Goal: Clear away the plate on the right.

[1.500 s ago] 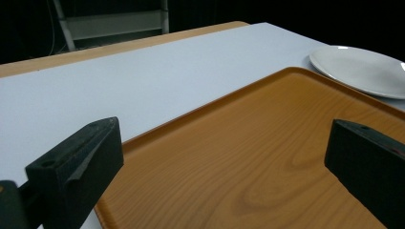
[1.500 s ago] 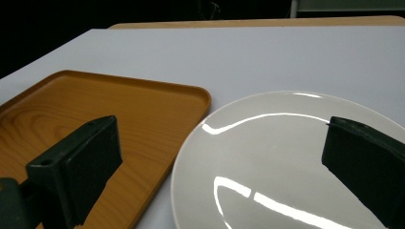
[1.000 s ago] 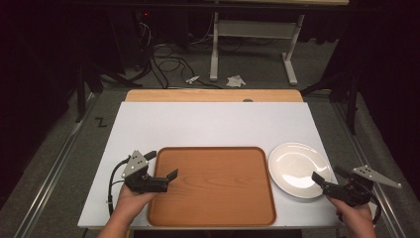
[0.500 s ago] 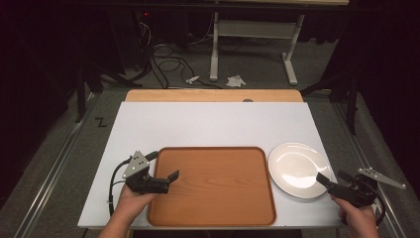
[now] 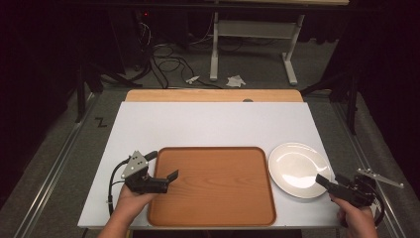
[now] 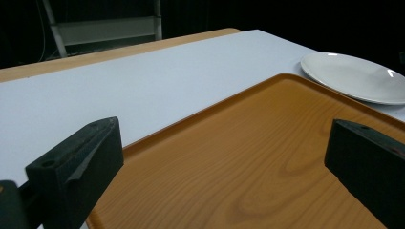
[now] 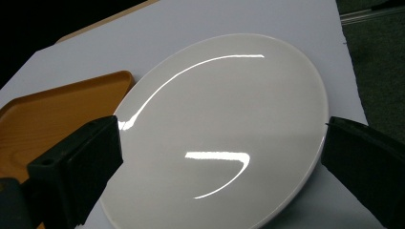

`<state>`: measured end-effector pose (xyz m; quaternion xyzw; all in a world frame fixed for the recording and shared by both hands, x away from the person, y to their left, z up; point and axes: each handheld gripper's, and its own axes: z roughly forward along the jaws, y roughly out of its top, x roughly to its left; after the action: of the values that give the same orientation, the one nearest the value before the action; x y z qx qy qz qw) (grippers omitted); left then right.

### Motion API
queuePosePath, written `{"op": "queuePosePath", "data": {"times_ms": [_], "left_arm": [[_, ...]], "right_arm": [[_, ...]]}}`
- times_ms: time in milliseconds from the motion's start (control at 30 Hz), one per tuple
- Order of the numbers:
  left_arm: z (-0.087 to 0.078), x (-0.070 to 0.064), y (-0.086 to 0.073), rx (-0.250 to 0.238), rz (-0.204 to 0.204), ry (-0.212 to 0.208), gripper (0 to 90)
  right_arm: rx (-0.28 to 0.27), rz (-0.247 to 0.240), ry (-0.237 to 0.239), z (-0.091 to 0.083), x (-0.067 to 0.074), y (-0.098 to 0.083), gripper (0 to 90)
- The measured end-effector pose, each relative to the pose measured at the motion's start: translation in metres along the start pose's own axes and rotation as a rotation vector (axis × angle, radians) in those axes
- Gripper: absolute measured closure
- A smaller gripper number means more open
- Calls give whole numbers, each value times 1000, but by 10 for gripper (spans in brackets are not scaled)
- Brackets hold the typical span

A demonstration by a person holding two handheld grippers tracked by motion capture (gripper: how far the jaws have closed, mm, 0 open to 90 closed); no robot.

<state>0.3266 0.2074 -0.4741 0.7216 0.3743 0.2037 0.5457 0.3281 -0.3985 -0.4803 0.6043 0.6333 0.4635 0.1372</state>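
A brown wooden tray lies empty on the white table, near its front edge. To its right sits an empty white plate. My left gripper is open at the tray's left rim, pointing right across it; in the left gripper view its jaws straddle the tray, with the plate farther off. My right gripper is open at the plate's near right edge, pointing left. In the right gripper view its jaws stand wide on either side of the plate, holding nothing.
A light wooden strip runs along the table's far edge. Beyond it on the grey floor are a white desk frame, cables and scraps of paper. Metal rails flank the table.
My right gripper has shifted slightly to the right and toward the near edge beside the plate. The left gripper, tray and plate have not visibly moved.
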Motion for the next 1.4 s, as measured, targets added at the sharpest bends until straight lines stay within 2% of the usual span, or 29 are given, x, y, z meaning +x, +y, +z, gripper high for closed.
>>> {"op": "queuePosePath", "data": {"times_ms": [233, 400, 500, 600, 933, 1400], "left_arm": [[-1, -1, 0, -4, -1, -1, 2], [-2, -1, 0, -7, 1, -5, 2], [-2, 0, 1, -9, 3, -5, 2], [-3, -1, 1, -11, 8, -7, 2], [-2, -2, 1, -5, 11, -11, 2], [-1, -1, 1, -6, 12, -15, 2]], "right_arm": [[5, 15, 10, 0, 1, -1, 14], [18, 57, 18, 0, -1, -3, 39], [17, 65, 13, -1, -1, -3, 49], [7, 103, 12, -3, -3, -4, 69], [27, 159, 16, -1, -8, -6, 139], [37, 157, 21, 0, -14, -9, 148]]}}
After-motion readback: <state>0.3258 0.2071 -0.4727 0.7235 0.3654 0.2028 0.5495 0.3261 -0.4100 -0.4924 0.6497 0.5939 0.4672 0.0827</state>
